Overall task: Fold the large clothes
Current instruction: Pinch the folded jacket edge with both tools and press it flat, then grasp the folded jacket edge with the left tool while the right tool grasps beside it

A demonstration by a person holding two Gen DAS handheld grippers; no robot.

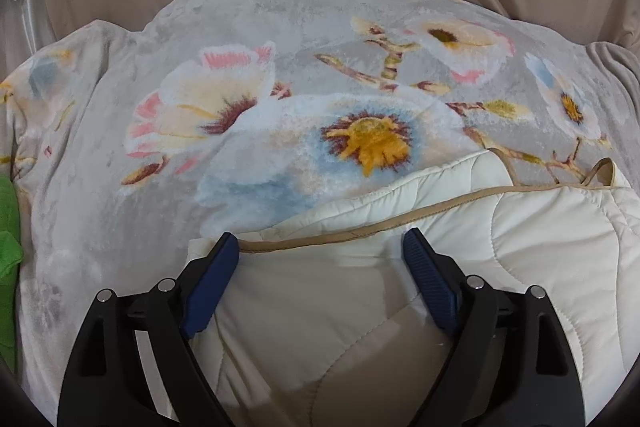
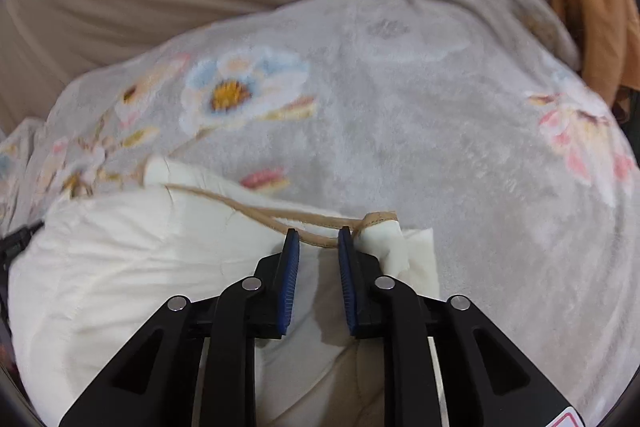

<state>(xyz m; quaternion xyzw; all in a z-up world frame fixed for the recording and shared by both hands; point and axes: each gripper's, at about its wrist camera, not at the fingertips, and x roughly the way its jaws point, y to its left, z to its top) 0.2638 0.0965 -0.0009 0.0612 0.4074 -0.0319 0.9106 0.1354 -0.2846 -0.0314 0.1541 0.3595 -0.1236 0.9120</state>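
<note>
Your cream quilt [image 1: 520, 247] lies partly folded on the floral blanket [image 1: 280, 27]; further folds look outstanding. Left gripper [image 1: 320, 251] fingers spread wide, holding nothing. Right gripper [image 2: 319, 239] fingers narrowly apart astride the tan trim [image 2: 240, 205], not clamped.

The floral blanket [image 1: 280, 75] lies flat and open far and left; the puffy cream quilt [image 1: 540, 247] bulks near, a green cloth [image 1: 8, 211] crowding the left edge.
</note>
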